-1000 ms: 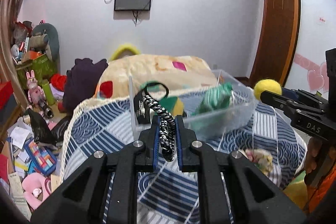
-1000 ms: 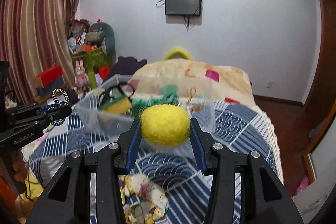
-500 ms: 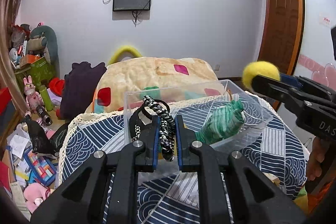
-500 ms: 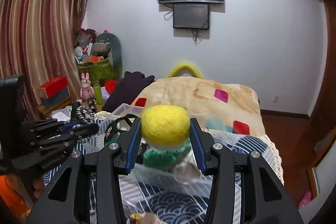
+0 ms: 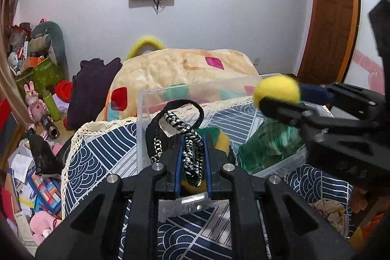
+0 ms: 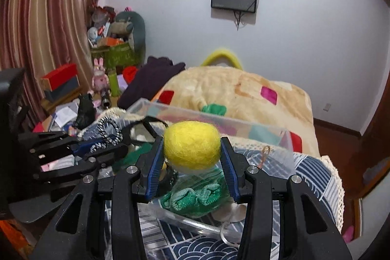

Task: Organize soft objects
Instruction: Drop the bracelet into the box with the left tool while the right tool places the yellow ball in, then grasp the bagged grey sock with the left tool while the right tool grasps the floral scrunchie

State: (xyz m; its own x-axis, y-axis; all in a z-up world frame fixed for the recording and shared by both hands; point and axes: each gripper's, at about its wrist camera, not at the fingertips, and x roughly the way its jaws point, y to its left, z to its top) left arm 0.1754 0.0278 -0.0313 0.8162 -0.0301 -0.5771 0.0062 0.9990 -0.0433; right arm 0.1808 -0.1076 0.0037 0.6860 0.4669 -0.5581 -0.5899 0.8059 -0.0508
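My left gripper (image 5: 193, 157) is shut on a black-and-white braided cord (image 5: 189, 138) and holds it above the near left end of a clear plastic bin (image 5: 151, 99). My right gripper (image 6: 192, 162) is shut on a yellow felt ball (image 6: 192, 145) above the bin's right part; the ball also shows in the left wrist view (image 5: 276, 91). Inside the bin lie a green knit piece (image 6: 195, 196), a black loop strap (image 5: 156, 128) and a yellow-green soft item (image 5: 223, 140). The left gripper shows in the right wrist view (image 6: 107, 145).
The bin sits on a table with a navy-and-white patterned cloth (image 5: 102, 152) edged in lace. A floral cloth scrap (image 5: 329, 210) lies at the right. Behind are a beige blanket (image 5: 185, 67), dark clothing (image 5: 90, 84) and floor clutter (image 5: 26, 174) at left.
Both grippers have moved forward over the bin with their loads. The yellow ball has come in from the right over the green knit piece. Both stay shut.
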